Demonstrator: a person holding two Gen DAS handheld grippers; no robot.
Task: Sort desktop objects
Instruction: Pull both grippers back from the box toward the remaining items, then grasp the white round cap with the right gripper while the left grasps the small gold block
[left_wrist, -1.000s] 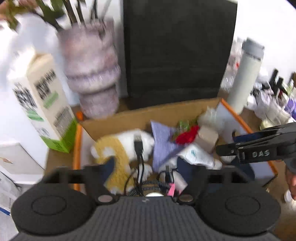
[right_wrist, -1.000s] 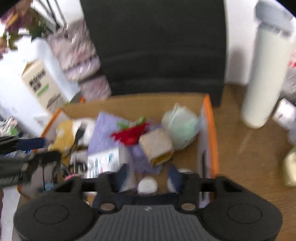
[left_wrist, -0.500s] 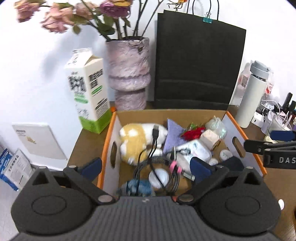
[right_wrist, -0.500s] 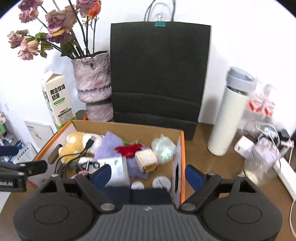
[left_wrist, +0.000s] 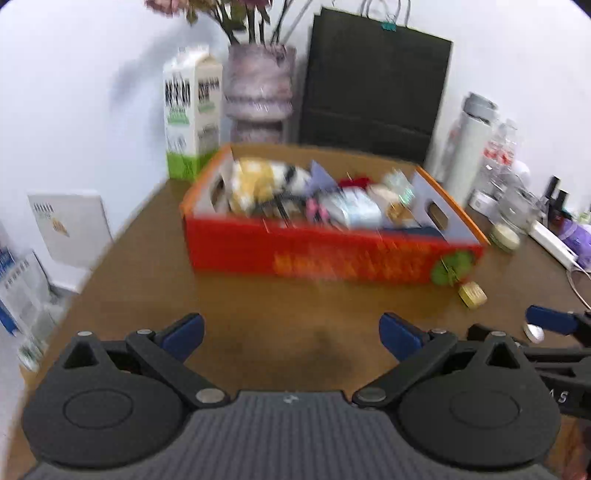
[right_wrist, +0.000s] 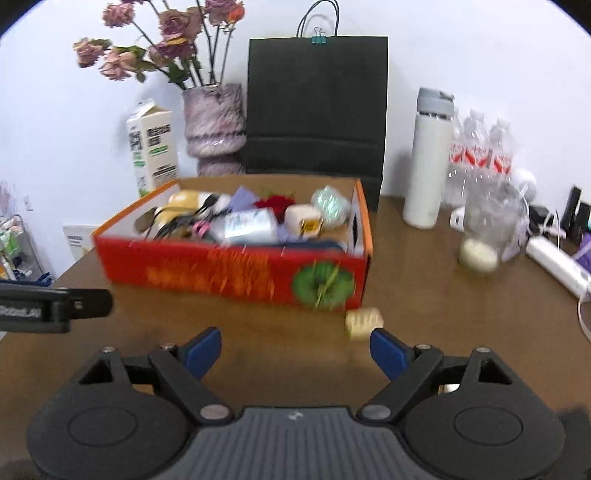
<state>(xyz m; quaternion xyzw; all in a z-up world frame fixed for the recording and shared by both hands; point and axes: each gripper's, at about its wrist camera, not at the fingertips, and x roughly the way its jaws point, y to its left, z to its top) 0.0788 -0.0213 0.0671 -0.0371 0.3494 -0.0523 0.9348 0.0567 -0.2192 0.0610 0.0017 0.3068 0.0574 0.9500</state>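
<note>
A red cardboard box (left_wrist: 332, 254) (right_wrist: 229, 273) stands mid-table, packed with a yellow-and-white plush, black cables, a purple cloth, a tissue pack and other small items. A small cream block (left_wrist: 472, 293) (right_wrist: 364, 323) lies on the wood by the box's front right corner. My left gripper (left_wrist: 291, 332) hangs open over bare table in front of the box, nothing between its fingers. My right gripper (right_wrist: 295, 350) is open too, with the cream block just beyond its right fingertip (right_wrist: 388, 352). Each gripper shows at the edge of the other's view.
Behind the box stand a milk carton (right_wrist: 151, 147), a vase of dried roses (right_wrist: 214, 129) and a black paper bag (right_wrist: 316, 107). To the right are a white bottle (right_wrist: 428, 162), packed water bottles (right_wrist: 480, 155), a glass jar (right_wrist: 491, 221), a round tin (right_wrist: 478, 254) and a power strip (right_wrist: 557, 266).
Both grippers have drawn back from over the box's contents to the table in front of it, and their jaws have spread wider. The box's red front now shows.
</note>
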